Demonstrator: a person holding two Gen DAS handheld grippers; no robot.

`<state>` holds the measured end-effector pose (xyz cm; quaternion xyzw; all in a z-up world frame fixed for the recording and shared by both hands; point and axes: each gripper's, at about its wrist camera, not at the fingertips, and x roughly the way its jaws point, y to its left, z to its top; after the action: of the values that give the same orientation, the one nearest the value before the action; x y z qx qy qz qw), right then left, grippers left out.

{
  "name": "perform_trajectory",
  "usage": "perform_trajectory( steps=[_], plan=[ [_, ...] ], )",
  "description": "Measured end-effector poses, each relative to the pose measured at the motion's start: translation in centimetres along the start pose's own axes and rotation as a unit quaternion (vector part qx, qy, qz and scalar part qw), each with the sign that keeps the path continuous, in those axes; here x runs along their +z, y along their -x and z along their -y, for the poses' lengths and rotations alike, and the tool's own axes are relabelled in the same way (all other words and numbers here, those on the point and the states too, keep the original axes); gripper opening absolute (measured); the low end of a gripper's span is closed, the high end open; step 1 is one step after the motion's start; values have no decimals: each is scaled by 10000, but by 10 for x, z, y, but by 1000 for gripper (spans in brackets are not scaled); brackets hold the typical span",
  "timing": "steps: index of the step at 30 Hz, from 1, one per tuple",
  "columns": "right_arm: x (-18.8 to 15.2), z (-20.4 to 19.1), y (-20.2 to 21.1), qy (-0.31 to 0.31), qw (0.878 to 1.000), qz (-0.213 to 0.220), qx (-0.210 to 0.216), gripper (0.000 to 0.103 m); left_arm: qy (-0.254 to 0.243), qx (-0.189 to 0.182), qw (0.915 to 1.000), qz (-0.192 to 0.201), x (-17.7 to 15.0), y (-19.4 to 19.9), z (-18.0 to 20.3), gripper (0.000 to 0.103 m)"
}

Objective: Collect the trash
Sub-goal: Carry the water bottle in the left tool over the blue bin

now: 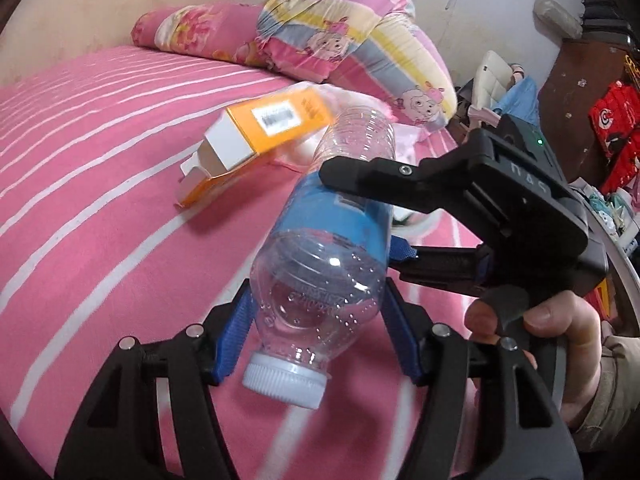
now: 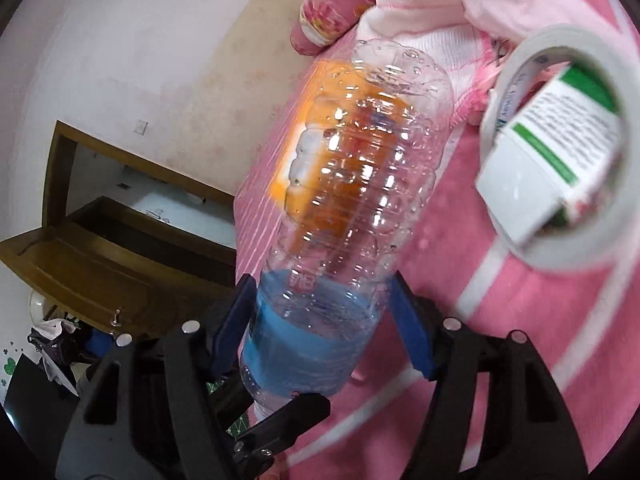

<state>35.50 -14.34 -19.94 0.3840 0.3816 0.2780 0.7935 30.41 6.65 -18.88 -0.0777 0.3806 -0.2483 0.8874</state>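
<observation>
A clear plastic bottle (image 1: 352, 136) with a blue label and a white cap (image 1: 286, 378) is held over the pink striped bed (image 1: 100, 200). My left gripper (image 1: 318, 300) is shut on its shoulder just above the cap, blue pads against both sides. My right gripper (image 1: 360, 208) comes in from the right and clamps the blue label. In the right wrist view the bottle (image 2: 360, 152) stands between the right gripper (image 2: 320, 292) pads, which press on the label. An orange carton (image 1: 264, 128) with an open flap lies on the bed behind.
A white tape roll (image 2: 576, 38) and a white-and-green box (image 2: 548, 160) lie on the bed to the right. A floral pillow (image 1: 192, 32) and folded quilt (image 1: 340, 28) sit at the head. A person's hand (image 1: 560, 340) grips the right tool. Cluttered furniture (image 1: 580, 92) stands beside the bed.
</observation>
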Motion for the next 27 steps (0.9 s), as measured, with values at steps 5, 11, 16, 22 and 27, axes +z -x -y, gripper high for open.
perform_trajectory(
  steps=[5, 11, 16, 22, 27],
  plan=[
    [-16, -11, 36, 181, 9997, 110, 97, 67, 11, 32, 9998, 186, -11, 27, 31, 60],
    [-42, -30, 84, 408, 9989, 184, 161, 67, 97, 51, 9989, 455, -39, 67, 76, 60],
    [-67, -42, 131, 534, 9982, 204, 181, 67, 189, 11, 9979, 623, -57, 95, 110, 60],
    [-83, -57, 170, 399, 9983, 309, 299, 67, 149, -125, 9973, 708, -71, 124, 158, 60],
    [-96, -64, 216, 415, 9974, 446, 393, 66, 88, -273, 9967, 765, -76, 141, 196, 60]
  ],
)
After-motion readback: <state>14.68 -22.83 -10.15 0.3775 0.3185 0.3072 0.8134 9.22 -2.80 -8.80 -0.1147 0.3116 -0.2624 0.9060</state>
